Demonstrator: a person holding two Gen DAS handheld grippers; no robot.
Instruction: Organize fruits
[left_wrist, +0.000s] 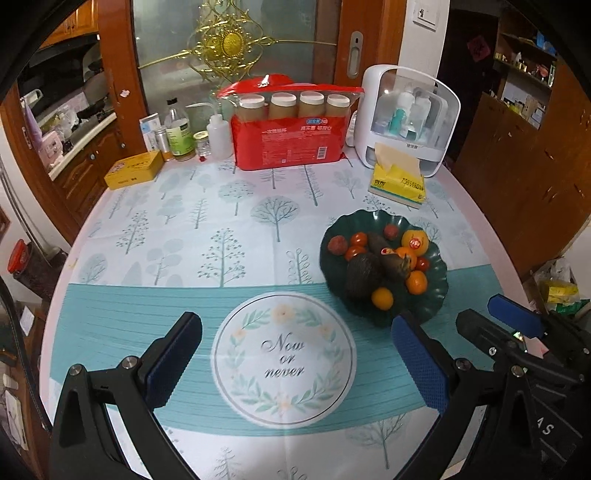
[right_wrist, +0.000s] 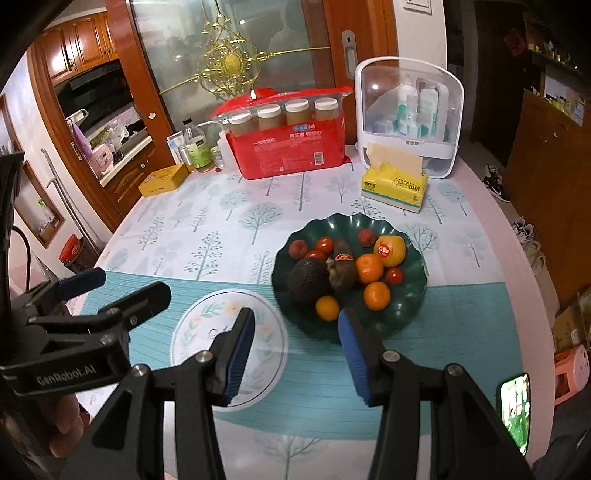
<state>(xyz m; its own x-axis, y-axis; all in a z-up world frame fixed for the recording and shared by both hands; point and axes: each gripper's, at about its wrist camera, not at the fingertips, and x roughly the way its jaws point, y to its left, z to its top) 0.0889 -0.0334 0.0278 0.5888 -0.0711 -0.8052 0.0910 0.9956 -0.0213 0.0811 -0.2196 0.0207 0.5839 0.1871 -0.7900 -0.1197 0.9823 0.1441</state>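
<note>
While fruit sits in the green plate (right_wrist: 413, 295), both grippers, L (left_wrist: 295, 354) & R (right_wrist: 295, 343), hang agape (nothing held).

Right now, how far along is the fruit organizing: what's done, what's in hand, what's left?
Done: every fruit in view, including the avocado, oranges and tomatoes, sits in the green plate; none lies loose on the tablecloth. In hand: nothing; the left gripper and right gripper are open and empty above the table. Left: apparently nothing, unless sorting within the plate is wanted.
</note>
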